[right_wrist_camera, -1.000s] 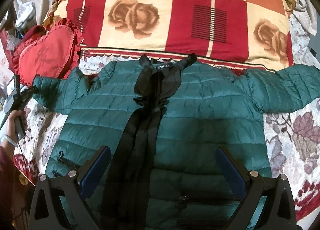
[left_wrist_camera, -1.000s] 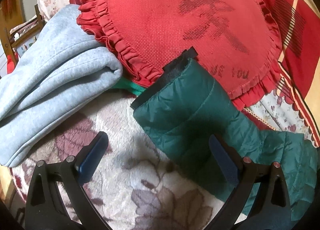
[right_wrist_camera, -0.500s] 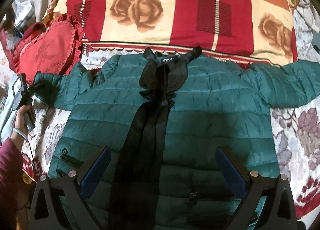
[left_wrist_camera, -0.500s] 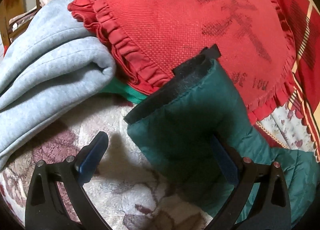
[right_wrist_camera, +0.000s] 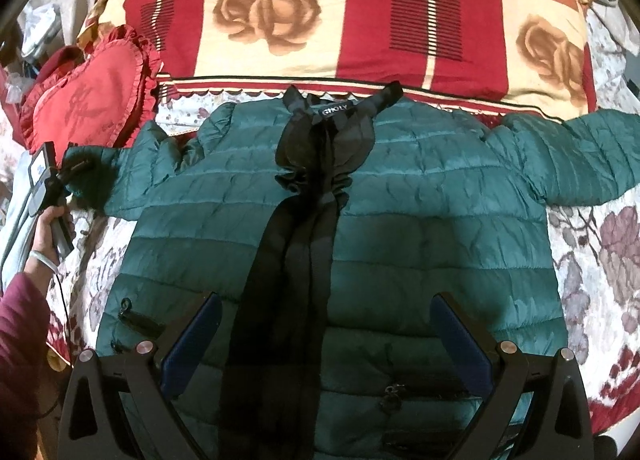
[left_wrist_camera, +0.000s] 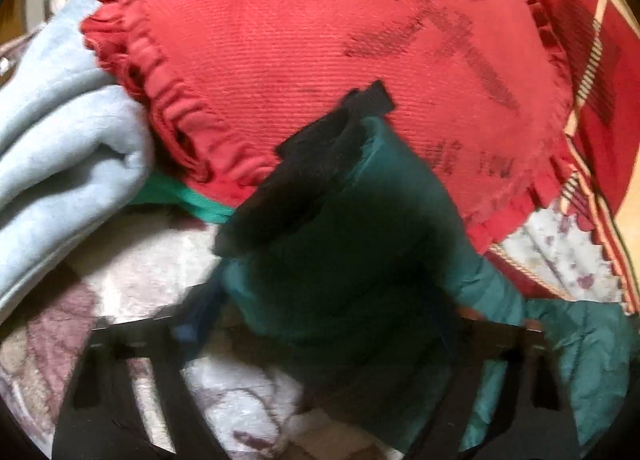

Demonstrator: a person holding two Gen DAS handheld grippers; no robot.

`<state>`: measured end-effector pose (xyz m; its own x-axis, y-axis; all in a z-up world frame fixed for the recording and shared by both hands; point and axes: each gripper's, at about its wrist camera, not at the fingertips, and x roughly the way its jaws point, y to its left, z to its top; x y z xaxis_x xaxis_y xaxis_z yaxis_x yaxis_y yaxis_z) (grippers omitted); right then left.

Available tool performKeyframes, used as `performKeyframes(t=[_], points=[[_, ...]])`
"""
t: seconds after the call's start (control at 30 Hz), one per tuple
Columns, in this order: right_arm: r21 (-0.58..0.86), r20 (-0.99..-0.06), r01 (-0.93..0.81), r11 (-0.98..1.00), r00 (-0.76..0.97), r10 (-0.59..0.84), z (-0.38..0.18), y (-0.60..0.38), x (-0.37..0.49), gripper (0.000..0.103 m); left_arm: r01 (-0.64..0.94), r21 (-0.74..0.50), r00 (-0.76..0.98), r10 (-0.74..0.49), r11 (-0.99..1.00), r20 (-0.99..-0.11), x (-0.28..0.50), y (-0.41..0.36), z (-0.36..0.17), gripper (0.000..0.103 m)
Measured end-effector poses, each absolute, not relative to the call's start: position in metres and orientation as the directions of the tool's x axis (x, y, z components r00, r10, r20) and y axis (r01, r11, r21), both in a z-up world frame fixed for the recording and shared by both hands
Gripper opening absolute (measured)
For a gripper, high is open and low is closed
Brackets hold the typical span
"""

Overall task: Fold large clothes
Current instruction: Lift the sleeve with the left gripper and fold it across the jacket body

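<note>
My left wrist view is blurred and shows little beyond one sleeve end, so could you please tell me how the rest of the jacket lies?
Observer: The green jacket lies spread flat, its collar toward the red-and-cream blanket.
Operator: Thank you. Where is the right gripper?
Observer: The right gripper hovers over the jacket's lower front with its jaws open, gripping nothing.
Operator: And the other sleeve?
Observer: The other sleeve lies stretched out sideways on the floral bedcover, with nothing on it.
</note>
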<state>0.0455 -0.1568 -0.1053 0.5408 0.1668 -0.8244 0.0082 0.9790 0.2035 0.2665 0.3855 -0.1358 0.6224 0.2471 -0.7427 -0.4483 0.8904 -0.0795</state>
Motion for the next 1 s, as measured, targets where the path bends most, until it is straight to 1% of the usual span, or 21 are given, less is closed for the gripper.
performKeyframes(t=[0.03,0.07,0.1,0.2,0.27,0.33,0.5,0.63,0.87,1.0], points=[[0.205,-0.825,0.009,0.979,0.54,0.168,-0.106,-0.157,0.046,0.103,-0.437,-0.12,0.629,0.207,0.892,-0.749,0.267,0.387,-0.136,0.055],[0.208,-0.826,0.01,0.978,0.538,0.17,-0.107,-0.157,0.046,0.103,-0.418,-0.173,0.643,0.155,0.892,-0.75,0.269,0.389,-0.136,0.039],[0.21,-0.827,0.009,0.978,0.536,0.172,-0.108,-0.156,0.046,0.103,-0.411,-0.186,0.645,0.14,0.892,-0.752,0.269,0.389,-0.136,0.031],[0.215,-0.827,-0.003,0.977,0.532,0.183,-0.109,-0.153,0.044,0.103,-0.4,-0.152,0.641,0.158,0.904,-0.752,0.267,0.381,-0.129,0.022],[0.217,-0.825,-0.011,0.976,0.533,0.189,-0.109,-0.151,0.042,0.103,-0.391,-0.137,0.647,0.166,0.91,-0.744,0.264,0.374,-0.12,0.02],[0.225,-0.822,-0.016,0.974,0.534,0.199,-0.109,-0.151,0.04,0.103,-0.366,-0.129,0.663,0.162,0.921,-0.731,0.259,0.363,-0.108,0.02],[0.243,-0.811,-0.014,0.97,0.546,0.211,-0.104,-0.155,0.035,0.103,-0.297,-0.112,0.695,0.134,0.948,-0.707,0.214,0.341,-0.085,0.02],[0.25,-0.798,-0.018,0.968,0.563,0.217,-0.098,-0.16,0.029,0.103,-0.269,-0.1,0.7,0.123,0.958,-0.703,0.201,0.323,-0.065,0.02],[0.269,-0.788,-0.014,0.963,0.572,0.228,-0.094,-0.171,0.018,0.103,-0.219,-0.142,0.709,0.057,0.965,-0.703,0.175,0.293,-0.031,0.02],[0.283,-0.78,-0.008,0.959,0.58,0.235,-0.092,-0.177,0.013,0.103,-0.166,-0.123,0.723,0.036,0.978,-0.69,0.164,0.261,-0.006,0.02]])
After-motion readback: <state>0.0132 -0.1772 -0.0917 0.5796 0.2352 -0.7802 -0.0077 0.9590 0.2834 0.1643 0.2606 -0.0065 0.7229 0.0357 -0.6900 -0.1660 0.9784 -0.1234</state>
